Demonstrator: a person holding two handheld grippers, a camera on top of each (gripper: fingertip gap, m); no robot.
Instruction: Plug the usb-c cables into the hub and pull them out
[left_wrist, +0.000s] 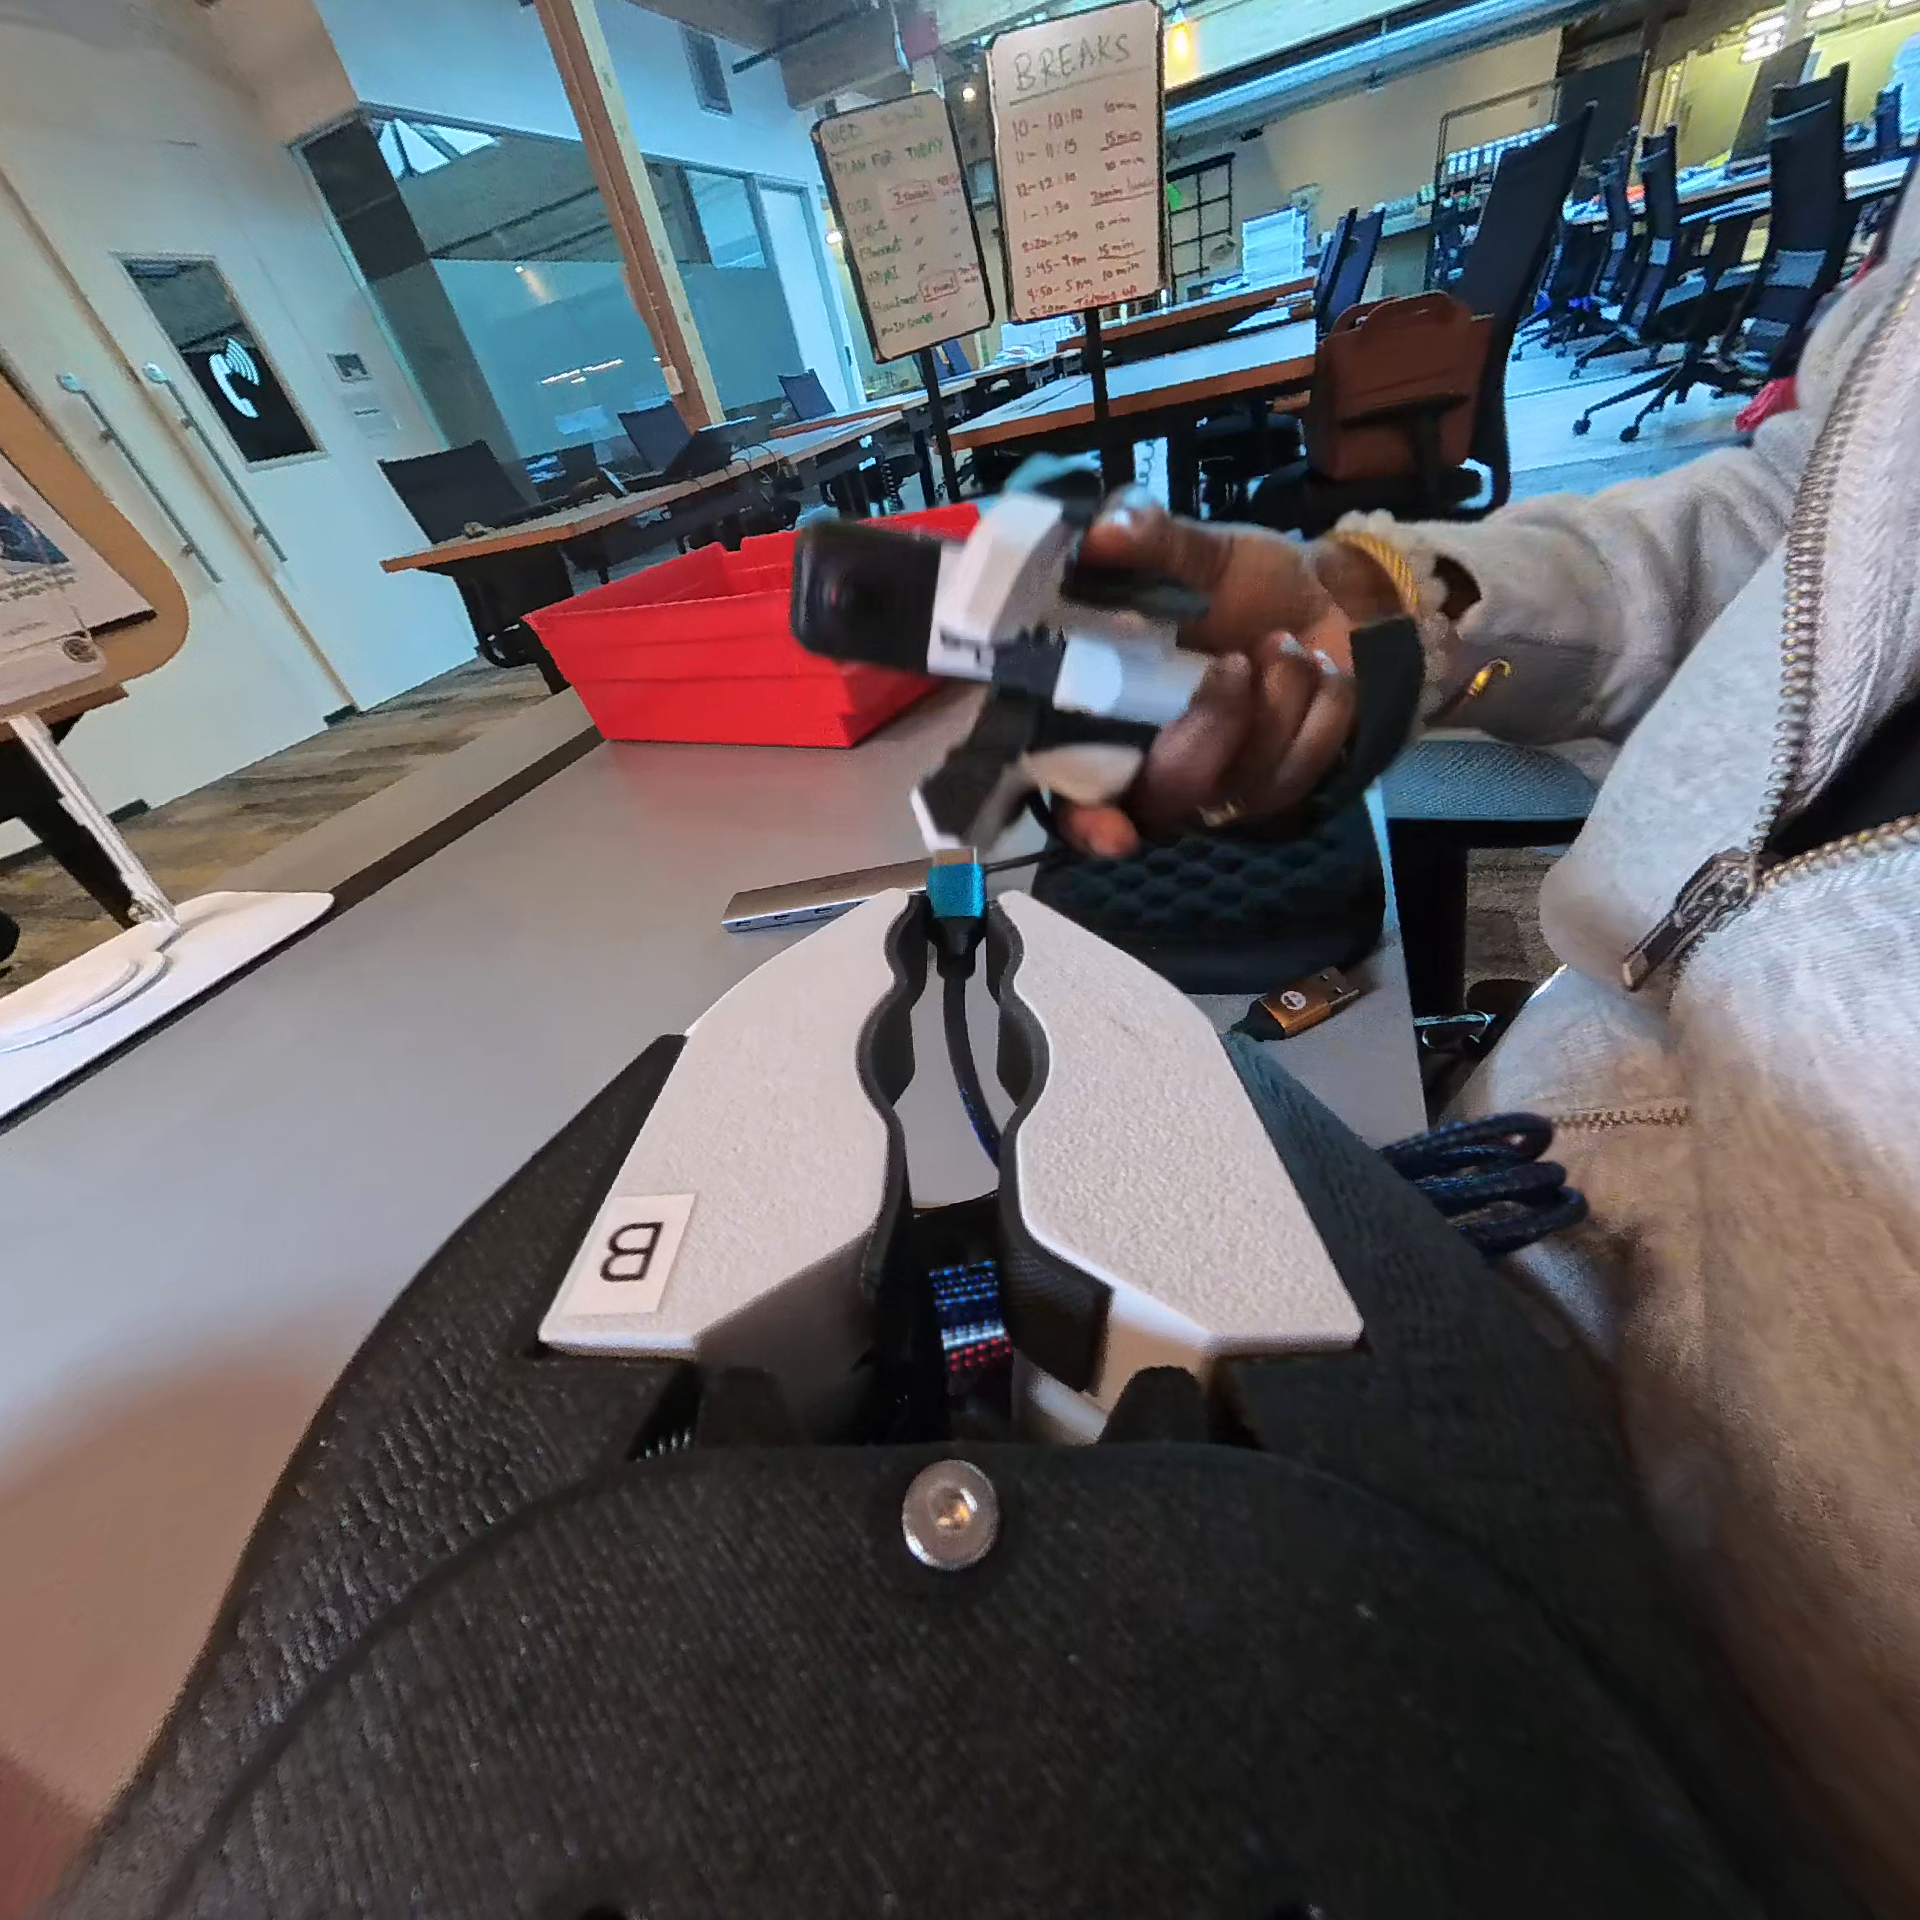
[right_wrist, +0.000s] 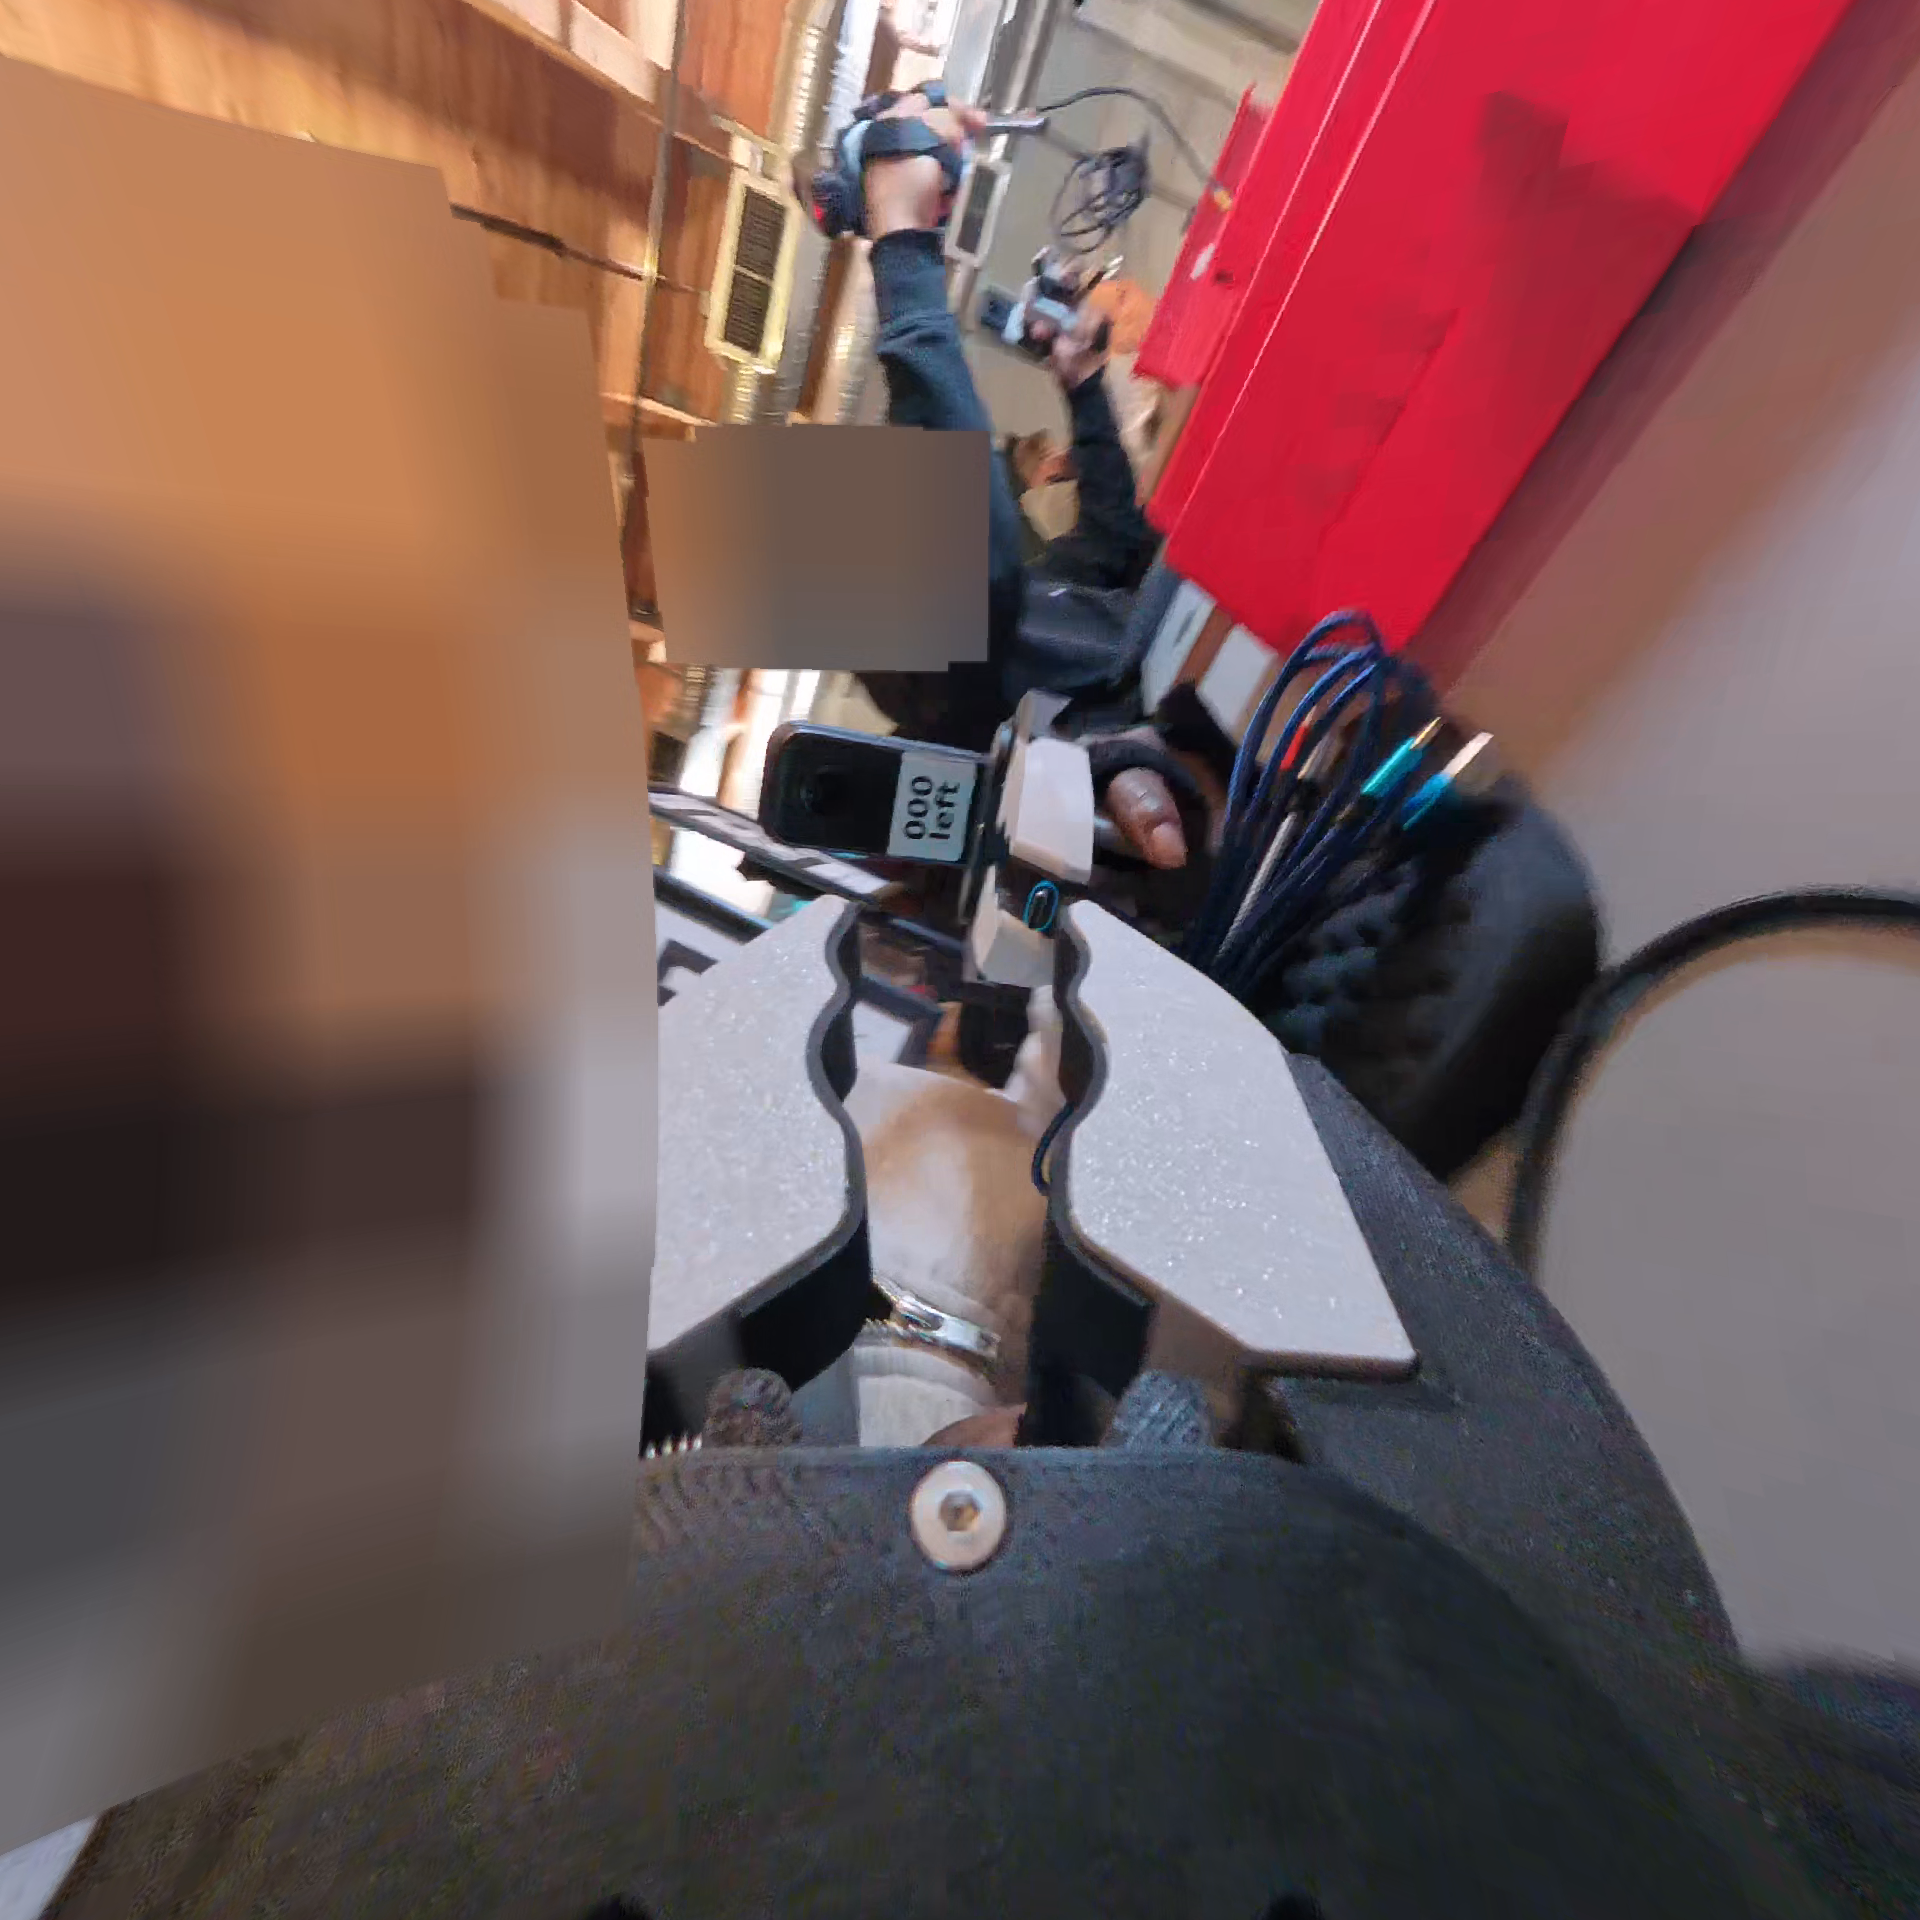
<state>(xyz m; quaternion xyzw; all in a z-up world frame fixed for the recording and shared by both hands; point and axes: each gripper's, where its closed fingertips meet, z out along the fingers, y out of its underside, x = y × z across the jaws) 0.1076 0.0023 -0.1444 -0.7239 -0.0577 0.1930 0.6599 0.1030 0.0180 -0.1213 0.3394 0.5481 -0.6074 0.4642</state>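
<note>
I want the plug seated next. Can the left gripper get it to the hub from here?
Probably yes: the left gripper holds the blue plug just short of the hub, though the right gripper hovers close above.

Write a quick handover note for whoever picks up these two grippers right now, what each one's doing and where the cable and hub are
Left gripper: shut on the blue usb-c plug, cable trailing back between its fingers.
Right gripper: open, empty, raised just above the plug.
Hub: flat on the grey table, just beyond the plug, ports facing this side.
Spare cables stand in the black holder; a gold connector lies loose.
Done: plug picked up. Left: insert it, then pull out.
</note>
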